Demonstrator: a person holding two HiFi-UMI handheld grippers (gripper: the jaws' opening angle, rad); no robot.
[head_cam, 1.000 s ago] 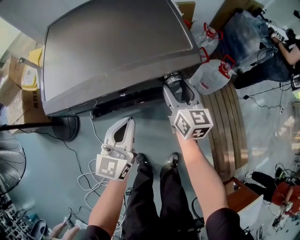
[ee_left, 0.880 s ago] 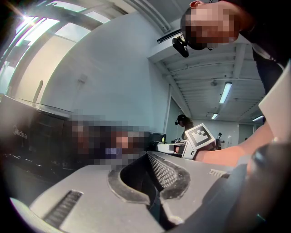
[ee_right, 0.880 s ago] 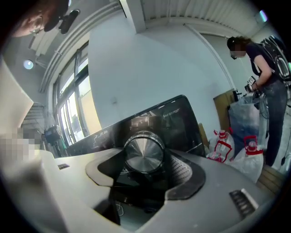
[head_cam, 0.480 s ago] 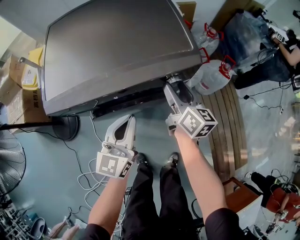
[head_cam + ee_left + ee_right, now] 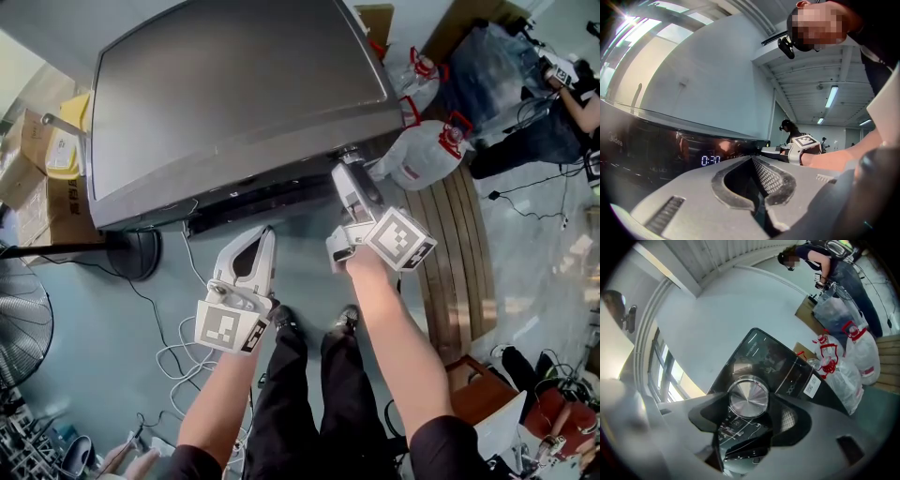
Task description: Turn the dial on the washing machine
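The washing machine [image 5: 234, 94] has a grey lid and a black control panel [image 5: 253, 199] along its front. Its silver dial [image 5: 748, 398] sits at the panel's right end and lies between the jaws of my right gripper [image 5: 749, 401], which is shut on it. In the head view the right gripper [image 5: 347, 169] reaches up to the panel and its marker cube [image 5: 400, 239] is rolled to the right. My left gripper [image 5: 265, 236] hangs below the panel's middle, apart from it, shut with nothing held. The left gripper view shows the panel's display [image 5: 710, 160] reading 0:30.
Two clear water jugs [image 5: 427, 150] with red handles stand right of the machine beside a wooden pallet [image 5: 459, 244]. Cardboard boxes [image 5: 28, 159], a round stand base [image 5: 131, 255] and a fan [image 5: 19, 328] are at the left. White cables [image 5: 178, 356] lie on the floor. Another person [image 5: 553, 103] is at the far right.
My right gripper has rolled clockwise on the dial, its marker cube swinging right and down. The left gripper has barely shifted.
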